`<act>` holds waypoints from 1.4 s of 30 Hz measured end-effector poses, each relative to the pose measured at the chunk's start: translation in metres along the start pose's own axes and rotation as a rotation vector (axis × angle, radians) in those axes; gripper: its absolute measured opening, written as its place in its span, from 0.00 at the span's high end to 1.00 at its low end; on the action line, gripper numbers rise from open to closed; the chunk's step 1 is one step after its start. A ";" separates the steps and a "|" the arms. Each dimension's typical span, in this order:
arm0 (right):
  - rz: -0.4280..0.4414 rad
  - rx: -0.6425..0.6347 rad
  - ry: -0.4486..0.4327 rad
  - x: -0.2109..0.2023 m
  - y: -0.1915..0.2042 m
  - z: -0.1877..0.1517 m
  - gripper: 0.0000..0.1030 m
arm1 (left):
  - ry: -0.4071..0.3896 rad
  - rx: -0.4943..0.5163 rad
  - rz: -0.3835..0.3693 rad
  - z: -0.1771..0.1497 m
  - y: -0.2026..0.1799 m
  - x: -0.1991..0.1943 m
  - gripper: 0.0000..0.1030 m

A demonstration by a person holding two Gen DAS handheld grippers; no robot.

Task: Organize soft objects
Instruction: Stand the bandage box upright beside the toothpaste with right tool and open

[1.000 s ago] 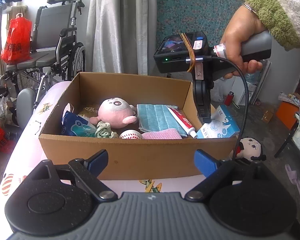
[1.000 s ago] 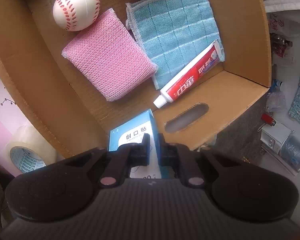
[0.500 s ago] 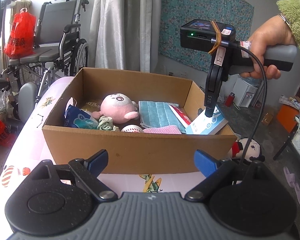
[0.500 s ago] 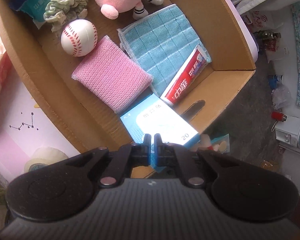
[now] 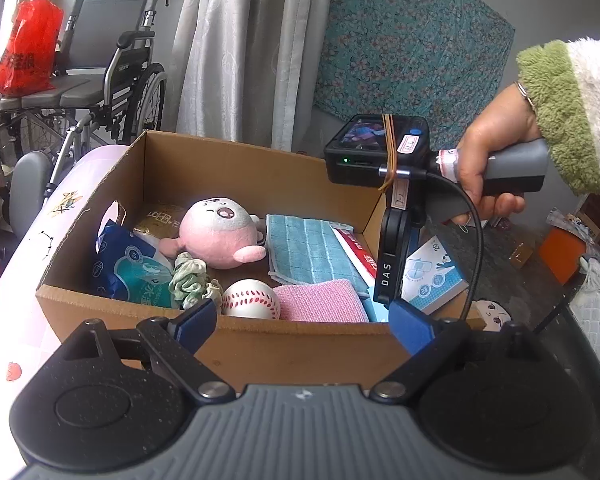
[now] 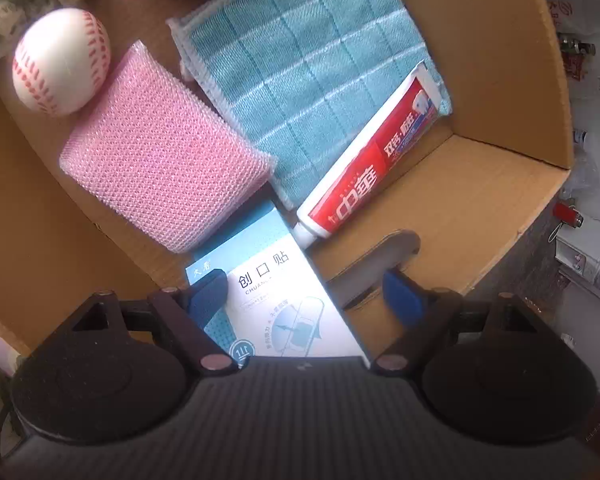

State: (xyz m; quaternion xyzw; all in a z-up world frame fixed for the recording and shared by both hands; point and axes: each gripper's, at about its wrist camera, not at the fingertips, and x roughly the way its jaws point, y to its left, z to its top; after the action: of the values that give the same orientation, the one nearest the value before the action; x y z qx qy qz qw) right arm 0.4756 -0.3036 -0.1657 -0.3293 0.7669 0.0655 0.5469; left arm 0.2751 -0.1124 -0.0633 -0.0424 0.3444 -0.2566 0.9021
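A cardboard box (image 5: 300, 344) holds a pink plush toy (image 5: 220, 232), a baseball (image 6: 60, 60), a pink sponge cloth (image 6: 164, 168), a blue cloth (image 6: 300, 64), a toothpaste tube (image 6: 372, 164), a green scrunchie (image 5: 190, 278) and a blue wipes pack (image 5: 134, 268). My right gripper (image 6: 306, 294) is open over the box's near right corner. A blue-and-white plaster box (image 6: 268, 300) lies loose between its jaws, leaning on the box's right wall (image 5: 432, 276). My left gripper (image 5: 300, 320) is open and empty in front of the box.
The cardboard box stands on a pink printed surface (image 5: 28, 248). A wheelchair (image 5: 92, 80) with a red bag (image 5: 24, 56) stands at the back left. A doll (image 5: 492, 312) lies on the floor to the right. Curtains hang behind.
My right gripper came down into the box's corner and opened, letting go of the plaster box it had been holding. The left gripper moved closer to the box.
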 end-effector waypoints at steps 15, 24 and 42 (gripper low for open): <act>-0.089 -0.147 0.070 -0.017 0.044 -0.012 0.23 | -0.061 -0.059 0.170 0.001 0.048 -0.020 0.09; -0.240 -0.155 -0.136 -0.071 0.072 -0.037 0.25 | -0.088 -0.159 0.246 -0.003 0.081 -0.055 0.09; 0.171 0.636 -0.640 -0.096 -0.048 -0.016 0.26 | -0.013 -0.156 0.300 -0.001 0.077 -0.041 0.09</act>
State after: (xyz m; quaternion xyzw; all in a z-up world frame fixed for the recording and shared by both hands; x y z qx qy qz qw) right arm 0.5079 -0.3066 -0.0626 -0.0436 0.5658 -0.0298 0.8229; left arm 0.2819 -0.0256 -0.0592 -0.0620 0.3597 -0.0913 0.9265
